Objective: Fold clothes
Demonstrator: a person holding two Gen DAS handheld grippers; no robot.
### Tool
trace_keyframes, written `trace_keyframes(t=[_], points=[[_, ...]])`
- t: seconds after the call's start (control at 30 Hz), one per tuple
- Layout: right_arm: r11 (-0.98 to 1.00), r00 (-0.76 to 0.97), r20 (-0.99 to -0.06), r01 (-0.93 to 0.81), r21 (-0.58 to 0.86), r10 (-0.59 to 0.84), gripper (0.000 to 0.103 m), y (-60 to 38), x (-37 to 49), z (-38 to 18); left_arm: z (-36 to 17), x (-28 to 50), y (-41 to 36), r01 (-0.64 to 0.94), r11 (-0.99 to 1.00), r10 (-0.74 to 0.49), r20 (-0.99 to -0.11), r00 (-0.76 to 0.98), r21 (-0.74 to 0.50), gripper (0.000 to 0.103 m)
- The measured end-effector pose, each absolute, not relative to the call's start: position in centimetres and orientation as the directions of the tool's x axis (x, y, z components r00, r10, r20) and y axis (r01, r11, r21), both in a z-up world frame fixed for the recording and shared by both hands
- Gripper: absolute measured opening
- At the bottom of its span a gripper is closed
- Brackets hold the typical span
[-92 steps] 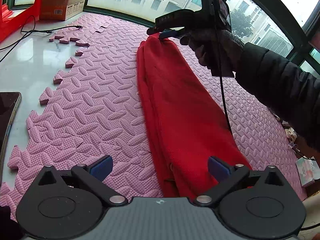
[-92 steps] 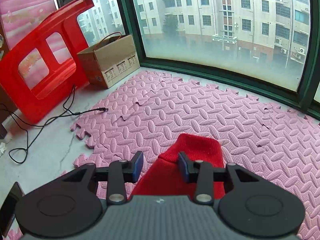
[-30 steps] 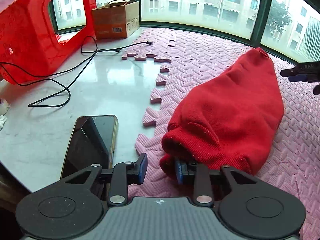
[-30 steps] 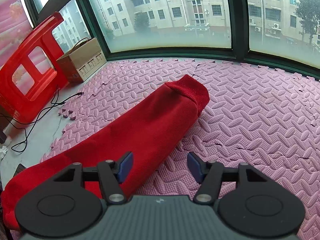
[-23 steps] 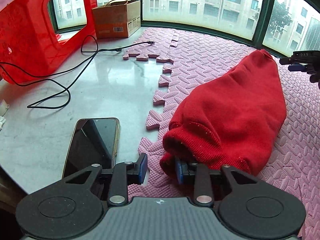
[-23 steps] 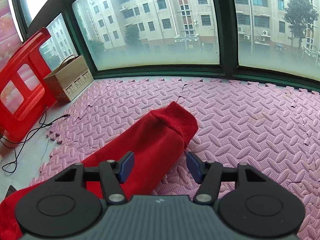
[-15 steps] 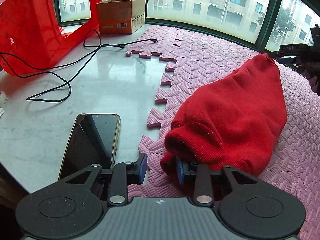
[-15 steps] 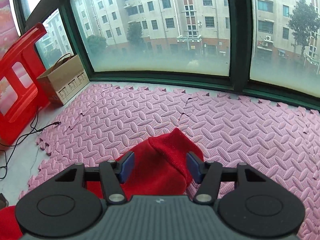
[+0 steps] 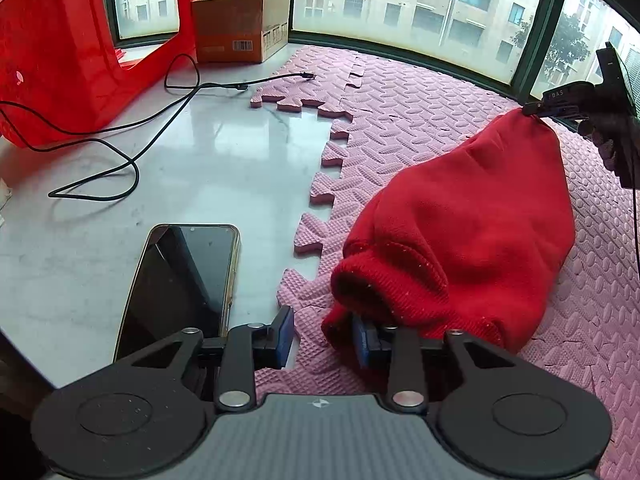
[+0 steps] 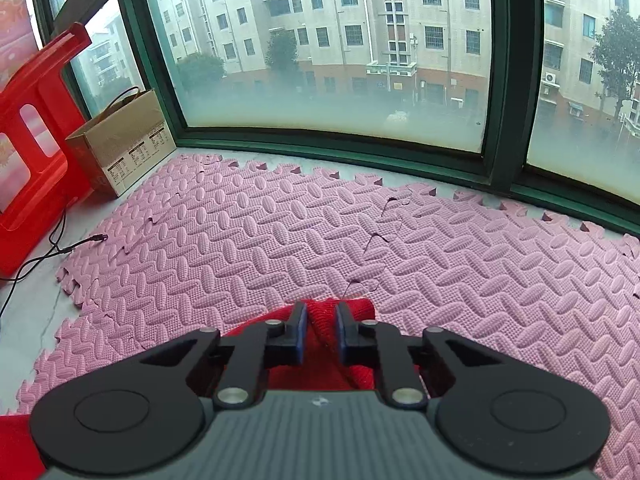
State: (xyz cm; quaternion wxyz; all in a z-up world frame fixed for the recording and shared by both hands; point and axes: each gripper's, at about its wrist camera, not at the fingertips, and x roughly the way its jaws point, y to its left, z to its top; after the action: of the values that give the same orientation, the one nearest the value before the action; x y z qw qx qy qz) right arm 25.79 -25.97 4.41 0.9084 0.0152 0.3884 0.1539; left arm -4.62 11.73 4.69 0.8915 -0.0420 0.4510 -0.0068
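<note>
Black hand-held gripper (image 9: 320,338) w/ blue pads (image 9: 285,336)

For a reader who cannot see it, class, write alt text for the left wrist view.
A folded red garment lies on a pink foam mat, its far end pinched by the right gripper. The left gripper hovers at its near edge, beside a phone.

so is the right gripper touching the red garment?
Touching. Right wrist view: right gripper has just closed, pads pinching the red garment's end between them.
</note>
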Motion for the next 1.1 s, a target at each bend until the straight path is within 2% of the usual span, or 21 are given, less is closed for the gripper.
trace_keyframes(t=[0.03,0.17,0.23,0.3,0.43,0.57,0.6,0.87,1.1], points=[[0.952,0.67,-0.683,-0.272,0.137,0.29,0.0,-25.8,25.5,4.9,4.7,-4.7,11.7,-0.025,0.996,-0.049,-0.803,0.594,-0.08,0.035],[0.949,0.713,-0.629,-0.275,0.157,0.31,0.0,-25.4,25.4,7.4,4.6,-4.8,11.7,-0.032,0.996,-0.048,-0.802,0.596,-0.084,0.035],[0.948,0.719,-0.623,-0.285,0.143,0.31,0.002,-25.4,25.5,7.9,4.7,-4.9,11.9,-0.043,0.995,-0.043,-0.802,0.596,-0.085,0.038],[0.944,0.694,-0.647,-0.301,0.137,0.315,0.011,-25.3,25.3,7.5,5.0,-5.1,12.2,-0.053,0.995,-0.039,-0.801,0.597,-0.088,0.039],[0.947,0.669,-0.685,-0.303,0.104,0.289,0.013,-25.6,24.5,6.5,6.2,-5.3,12.5,-0.061,0.996,-0.015,-0.79,0.613,-0.067,0.039],[0.957,0.666,-0.696,-0.265,0.118,0.27,0.037,-26.8,23.9,5.8,8.3,-5.1,13.1,-0.08,0.996,0.022,-0.758,0.652,-0.039,0.038],[0.96,0.665,-0.699,-0.254,0.121,0.264,0.039,-27.2,23.7,5.6,8.8,-5.0,13.2,-0.083,0.996,0.026,-0.75,0.661,-0.039,0.038],[0.962,0.668,-0.692,-0.171,0.212,0.272,0.049,-29.7,22.6,4.8,10.9,-0.2,8.0,0.104,0.993,-0.116,-0.711,0.694,-0.06,0.038],[0.948,0.652,-0.695,-0.134,0.288,0.303,0.049,-31.4,21.1,3.9,9.3,7.1,1.0,0.239,0.969,-0.206,-0.724,0.658,-0.059,0.042]])
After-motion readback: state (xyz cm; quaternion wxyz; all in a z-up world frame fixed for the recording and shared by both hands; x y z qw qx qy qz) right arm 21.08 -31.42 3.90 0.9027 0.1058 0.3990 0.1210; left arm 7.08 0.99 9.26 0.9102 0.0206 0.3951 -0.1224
